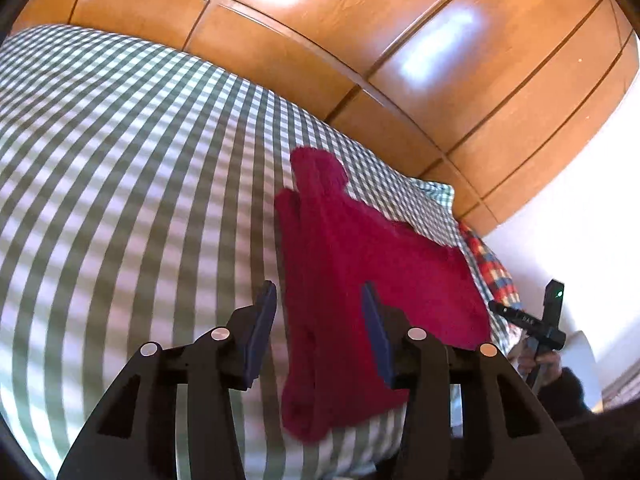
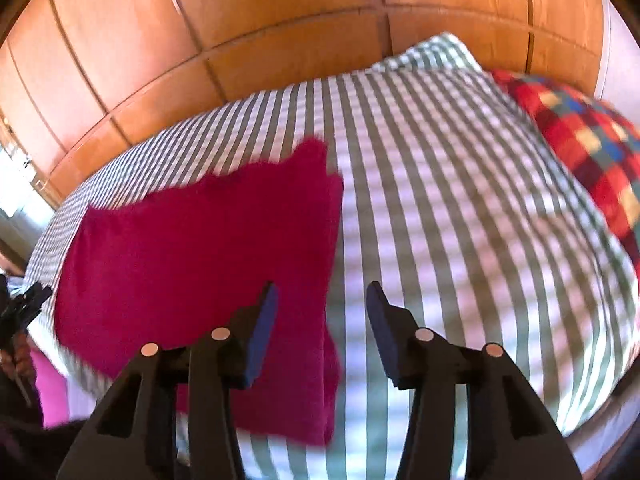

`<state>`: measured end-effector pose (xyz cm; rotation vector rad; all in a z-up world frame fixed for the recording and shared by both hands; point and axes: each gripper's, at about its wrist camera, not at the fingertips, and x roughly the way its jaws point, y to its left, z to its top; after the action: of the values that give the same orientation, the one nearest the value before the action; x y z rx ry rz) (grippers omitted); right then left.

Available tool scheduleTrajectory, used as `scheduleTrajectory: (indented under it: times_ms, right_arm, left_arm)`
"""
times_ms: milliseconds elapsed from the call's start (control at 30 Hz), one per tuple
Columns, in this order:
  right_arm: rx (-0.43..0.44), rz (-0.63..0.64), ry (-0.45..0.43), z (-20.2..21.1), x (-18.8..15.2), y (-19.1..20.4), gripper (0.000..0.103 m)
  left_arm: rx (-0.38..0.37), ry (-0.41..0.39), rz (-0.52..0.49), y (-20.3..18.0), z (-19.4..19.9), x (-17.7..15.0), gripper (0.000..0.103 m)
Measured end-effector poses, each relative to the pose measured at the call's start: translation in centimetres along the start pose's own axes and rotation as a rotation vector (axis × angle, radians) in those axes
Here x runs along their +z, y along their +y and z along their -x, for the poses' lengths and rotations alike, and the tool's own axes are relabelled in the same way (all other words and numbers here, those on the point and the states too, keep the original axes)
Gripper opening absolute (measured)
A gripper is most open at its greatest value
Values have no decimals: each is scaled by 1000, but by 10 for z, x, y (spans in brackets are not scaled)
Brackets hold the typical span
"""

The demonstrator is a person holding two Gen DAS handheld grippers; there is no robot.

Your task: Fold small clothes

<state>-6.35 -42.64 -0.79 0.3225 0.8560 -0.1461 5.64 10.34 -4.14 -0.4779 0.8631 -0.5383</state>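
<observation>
So the bed [image 1: 120,168] fills most of both views, green-and-white check cover, with wooden wardrobe doors [image 1: 360,40] behind it and a red-blue-yellow plaid cushion [image 2: 580,148] off at the far end. The one piece of clothing here is a fuzzy magenta top [image 1: 360,248], lying flat on the bed near the edge closest to the person.

Progress-wise, I'd say it's partway. From the right wrist view the top [image 2: 200,248] looks like a fairly tidy rectangle with a straight right edge, while the left view shows a narrow bit sticking out at the far end, maybe a sleeve or the neck — hard to tell. So probably one fold is in and at least one more is left, plus tucking that bit.

Left gripper [image 1: 320,320] has its fingers open, nothing pinched, hovering over the top's near-left edge. Right gripper [image 2: 322,316] is the same — fingers apart and empty, over the top's right edge.
</observation>
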Motion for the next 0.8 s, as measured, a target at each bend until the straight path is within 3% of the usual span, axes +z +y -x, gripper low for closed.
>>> scheduleTrajectory:
  times_ms: [167,200,233,300,333,500,567,667,800]
  right_arm:
    - [-26,-23,7,-42,42,6,43]
    - [-30,-21,15,-48,45,8,38]
    - [-42,-14,34,-59,50,11,25]
    - [-63,-1,41,-63,53,16,8]
    - [-68,4,15,-59,55,18,8]
    - [-80,-56,-132,-31,63,11,7]
    - [-96,-69,-91,-48,63,6,7]
    - [-173,-33,14,-91,50,8,7]
    - [-236,24,-21,-98,33,15,9]
  left_arm:
    - [1,17,20,-2,-37,23,42]
    - [15,21,23,-3,-47,27,42]
    - [20,26,24,-2,-53,29,42]
    - [31,47,10,-4,-66,33,22]
    - [63,46,-9,-7,-70,35,8]
    - [97,-64,-9,-12,-54,44,7]
    - [179,-41,-9,-7,-66,45,6]
    - [289,57,-2,8,-96,36,6]
    - [301,53,13,7,-92,32,8]
